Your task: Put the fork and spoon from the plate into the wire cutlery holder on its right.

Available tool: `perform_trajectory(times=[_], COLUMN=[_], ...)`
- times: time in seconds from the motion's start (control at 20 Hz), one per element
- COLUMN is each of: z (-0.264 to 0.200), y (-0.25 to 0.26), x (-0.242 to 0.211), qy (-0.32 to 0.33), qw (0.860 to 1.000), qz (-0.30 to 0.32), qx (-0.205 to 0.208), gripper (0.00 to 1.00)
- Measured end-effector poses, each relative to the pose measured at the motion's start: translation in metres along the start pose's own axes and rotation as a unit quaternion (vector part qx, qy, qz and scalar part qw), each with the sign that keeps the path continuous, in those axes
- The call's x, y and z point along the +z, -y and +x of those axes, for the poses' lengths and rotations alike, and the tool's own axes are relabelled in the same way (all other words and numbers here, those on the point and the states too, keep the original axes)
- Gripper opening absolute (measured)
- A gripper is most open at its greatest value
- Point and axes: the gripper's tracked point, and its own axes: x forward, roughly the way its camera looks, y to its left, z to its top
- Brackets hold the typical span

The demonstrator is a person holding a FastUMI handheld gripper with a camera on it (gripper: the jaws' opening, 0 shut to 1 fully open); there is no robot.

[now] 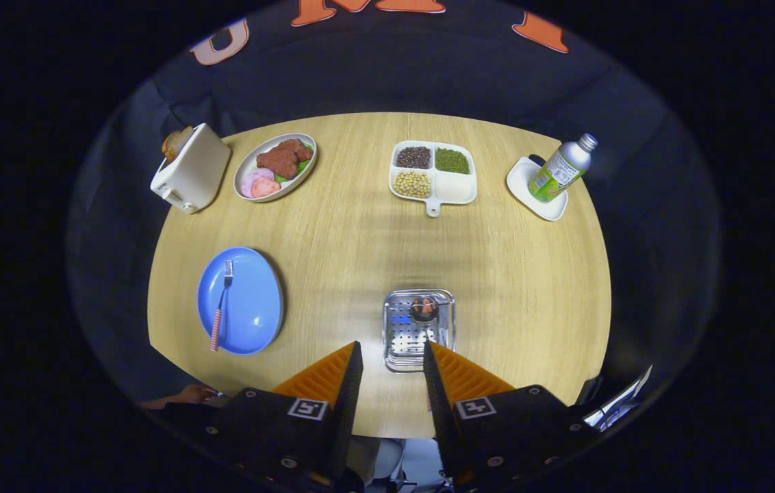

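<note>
While tongs point(393, 356) gape, holder point(419, 329) sits just ahead, fork point(221, 305) on plate point(254, 301) off left.

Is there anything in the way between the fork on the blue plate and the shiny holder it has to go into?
Nothing visible is. Only bare table lies between the fork on the blue plate and the wire cutlery holder. The open gripper hangs above the holder's near edge, holding nothing.

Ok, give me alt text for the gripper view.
The open gripper hovers above a round wooden table, its fingers over the wire cutlery holder. Left of it, a fork lies on a blue plate.
</note>
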Motion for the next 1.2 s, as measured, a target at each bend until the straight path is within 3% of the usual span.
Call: perform_trajectory(times=[0.2,0.65,1.05,1.2], z=[-0.003,0.012,-0.012,-0.019], y=[-0.05,-0.145,-0.2,-0.213], x=[0.013,0.031,0.057,0.051], qy=[0.04,0.149,0.319,0.353], qw=[0.999,0.987,0.946,0.933], qz=[-0.003,-0.056,-0.061,-0.071], qx=[0.032,0.035,0.024,0.01], gripper=[0.7,0.8,0.8,0.8])
